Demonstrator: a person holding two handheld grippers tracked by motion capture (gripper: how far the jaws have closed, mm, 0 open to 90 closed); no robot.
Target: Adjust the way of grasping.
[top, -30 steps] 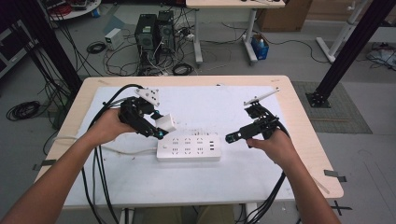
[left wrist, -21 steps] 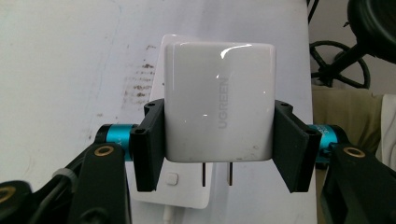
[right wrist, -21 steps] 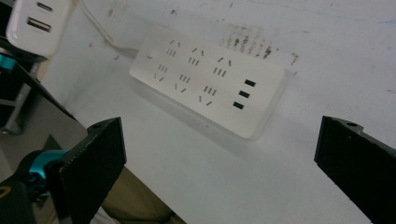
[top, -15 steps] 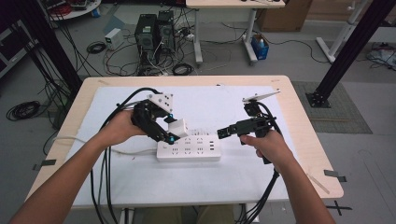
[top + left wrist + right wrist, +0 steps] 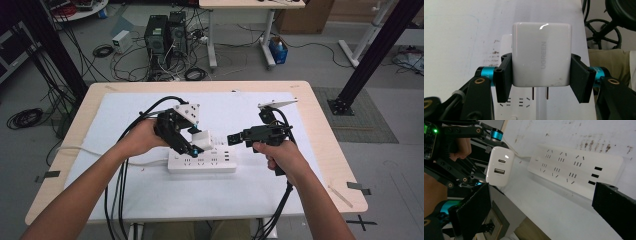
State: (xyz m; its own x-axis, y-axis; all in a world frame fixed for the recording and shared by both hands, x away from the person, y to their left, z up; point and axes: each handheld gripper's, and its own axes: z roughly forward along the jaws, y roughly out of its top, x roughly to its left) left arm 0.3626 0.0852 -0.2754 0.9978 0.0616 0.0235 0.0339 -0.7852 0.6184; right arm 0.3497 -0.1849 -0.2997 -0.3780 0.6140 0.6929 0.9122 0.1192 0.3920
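**High view: charger held over the strip, not yet plugged in**

The surface (image 5: 320, 165) carries a white power strip (image 5: 202, 161), its long axis running left to right. Just above the strip's left end, the left claw (image 5: 196, 146) is clenched on a white USB wall charger (image 5: 541, 53) by its two sides. The prongs (image 5: 539, 93) point down toward the sockets, still clear of them, so pickup looks done; aligning and pushing in remain. The right claw (image 5: 235, 139) stands released beside the strip's right end.

Wooden table (image 5: 320, 107) carries a white mat (image 5: 125, 192). White power strip (image 5: 202, 162) lies flat on the mat, near centre.
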